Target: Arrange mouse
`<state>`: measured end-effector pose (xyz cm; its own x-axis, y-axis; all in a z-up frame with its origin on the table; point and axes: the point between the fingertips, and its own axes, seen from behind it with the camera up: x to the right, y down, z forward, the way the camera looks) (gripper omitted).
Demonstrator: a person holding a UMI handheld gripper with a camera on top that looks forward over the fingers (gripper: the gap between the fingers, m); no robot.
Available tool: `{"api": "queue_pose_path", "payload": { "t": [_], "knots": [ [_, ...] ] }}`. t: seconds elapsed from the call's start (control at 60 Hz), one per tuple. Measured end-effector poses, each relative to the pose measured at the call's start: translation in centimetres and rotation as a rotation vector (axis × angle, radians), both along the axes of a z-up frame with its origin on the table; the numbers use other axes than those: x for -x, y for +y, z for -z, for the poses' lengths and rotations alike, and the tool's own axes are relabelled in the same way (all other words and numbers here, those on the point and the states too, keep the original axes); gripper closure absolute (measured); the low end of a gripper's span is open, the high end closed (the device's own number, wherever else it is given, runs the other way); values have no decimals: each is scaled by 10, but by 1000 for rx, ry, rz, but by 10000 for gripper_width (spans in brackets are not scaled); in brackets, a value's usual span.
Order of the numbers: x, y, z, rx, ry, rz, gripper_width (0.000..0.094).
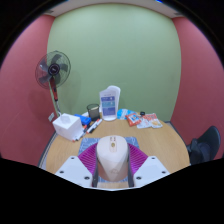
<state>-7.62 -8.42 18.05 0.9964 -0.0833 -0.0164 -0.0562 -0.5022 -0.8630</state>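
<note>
A white computer mouse point(112, 157) sits between my two fingers, its wheel end pointing away from me. My gripper point(112, 150) is shut on it, the purple pads point(89, 158) pressing on its left and right sides. The mouse is held over the near part of a wooden table point(160, 148). A bluish flat mat point(100, 141) shows just beyond the fingertips, mostly hidden by the mouse.
Farther back on the table stand a white box point(67, 124), a dark cup point(93, 112), a white-and-blue jug point(110, 100) and colourful packets point(148, 120). A standing fan point(52, 72) is at the left, a black chair point(205, 146) at the right.
</note>
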Motion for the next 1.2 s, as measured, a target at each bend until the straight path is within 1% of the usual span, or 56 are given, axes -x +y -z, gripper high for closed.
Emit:
{"api": "queue_pose_path", "payload": {
  "t": [0.067, 0.133, 0.167, 0.217, 0.317, 0.367, 0.45, 0.483, 0.517, 0.567, 0.583, 0.6, 0.633, 0.65, 0.7, 0.85, 0.967, 1.083, 1.2],
  "knots": [
    [5, 45, 5, -30, -10, 2, 545],
    [7, 85, 32, -19, 7, 4, 546],
    [9, 98, 55, 12, 26, 3, 546],
    [7, 112, 89, 57, 51, 24, 546],
    [3, 123, 146, 137, 37, 36, 534],
    [4, 121, 167, 180, 41, 38, 498],
    [4, 118, 186, 206, 26, 28, 436],
    [4, 114, 189, 215, 16, 28, 389],
    [3, 111, 188, 219, 2, 27, 329],
    [1, 106, 183, 222, -24, 30, 209],
    [1, 104, 180, 222, -29, 30, 125],
    [1, 102, 177, 221, -33, 30, 66],
    [1, 97, 169, 216, -41, 32, 113],
    [0, 94, 164, 213, -47, 35, 118],
    [0, 85, 148, 202, -62, 39, 92],
    [6, 42, 87, 159, -83, 52, 95],
    [15, 1, 36, 103, -84, 47, 95],
    [21, -41, -1, 77, -89, 41, 93],
    [25, -82, -27, 52, -120, 38, 94]
  ]
}}
